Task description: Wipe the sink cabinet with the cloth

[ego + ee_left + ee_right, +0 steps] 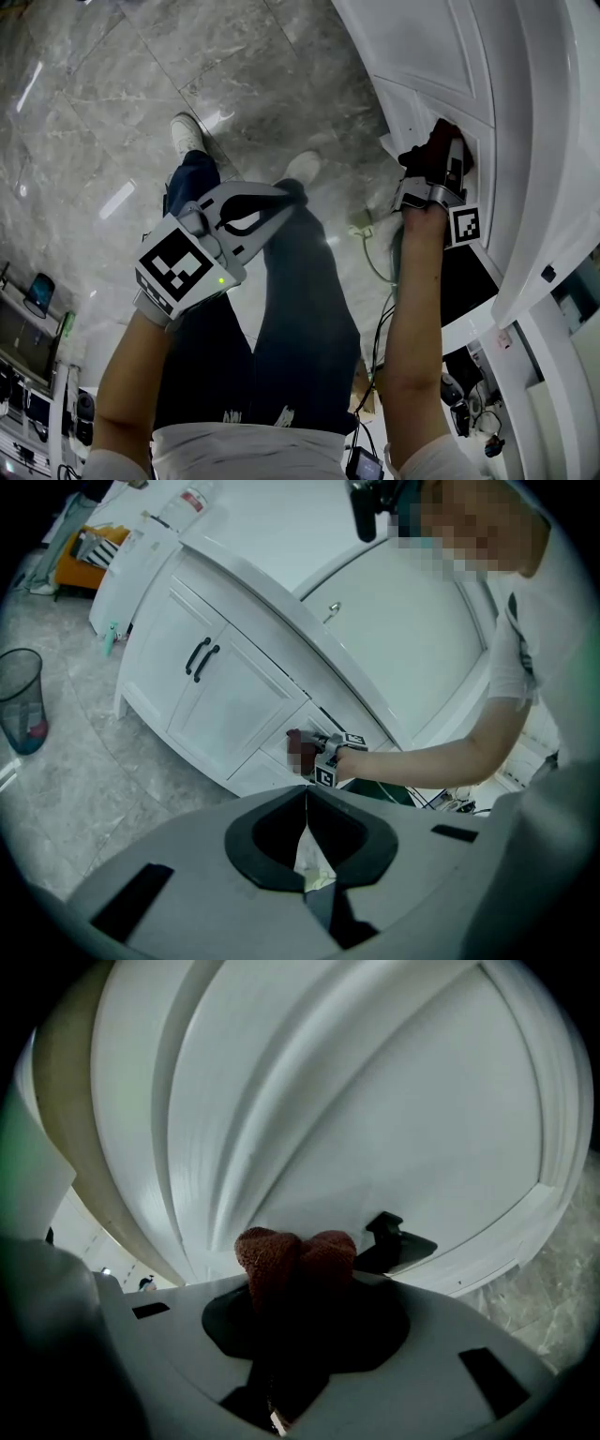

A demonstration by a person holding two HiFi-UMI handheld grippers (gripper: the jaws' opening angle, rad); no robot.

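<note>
Well out from the sink cabinet (239, 700), a bin (21, 700) stands on the open floor (103, 103). The left gripper (306, 797) hangs over that floor, fingers clenched on nothing. Loose cables (377, 267) lie at the cabinet's foot. The right gripper (295, 1274) has its fingers grasping the cloth (295, 1252), held against the cabinet door just beside a black handle (398, 1239).

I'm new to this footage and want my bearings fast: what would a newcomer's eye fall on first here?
First, the reddish-brown cloth bunched in the shut right claw, up against the white cabinet door beside a black handle. Next, the left claw, shut and empty, held over the grey marbled floor, away from the cabinet.
</note>
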